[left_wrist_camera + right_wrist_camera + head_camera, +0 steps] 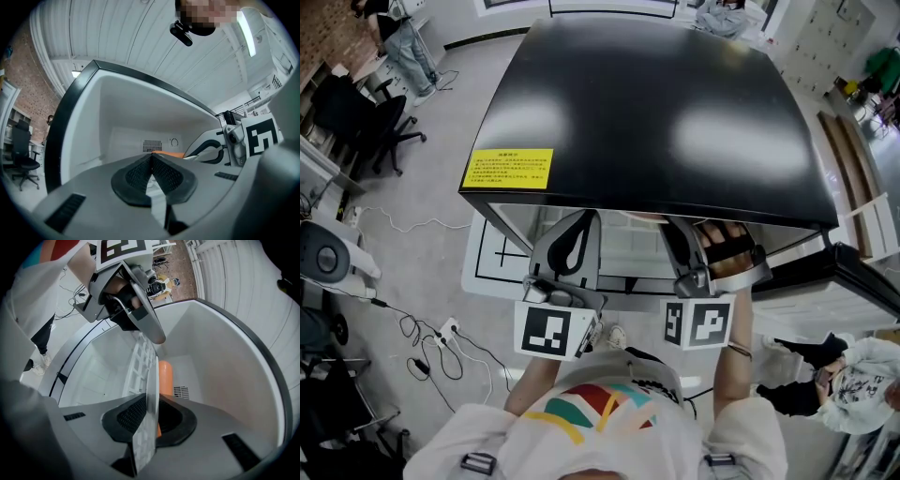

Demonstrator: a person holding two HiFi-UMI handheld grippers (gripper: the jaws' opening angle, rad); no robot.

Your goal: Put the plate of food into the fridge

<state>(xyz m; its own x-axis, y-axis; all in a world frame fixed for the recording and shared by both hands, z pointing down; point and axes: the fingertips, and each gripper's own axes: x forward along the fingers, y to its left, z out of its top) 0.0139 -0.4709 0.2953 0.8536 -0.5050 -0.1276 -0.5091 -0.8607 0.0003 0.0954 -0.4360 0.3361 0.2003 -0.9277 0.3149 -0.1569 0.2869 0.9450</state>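
A: Grey floor (pixel 422 244), black fridge (pixel 647 112), door open. Item one?

B: Plate (pixel 151 380), inside the fridge, not yet set down. My right gripper (pixel 151 404) clamps its rim edge-on, I judge so the orange food (pixel 165 376) cannot slide. Left gripper (pixel 152 161): jaws pressed together, pale sliver in the seam, unidentified.

A: Writing?

B: Yellow label (pixel 508 169) on the fridge top, print illegible. No brand seen.

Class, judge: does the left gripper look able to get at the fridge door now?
Probably not: the left gripper is shut on the plate, and the door stands open beyond the right gripper.
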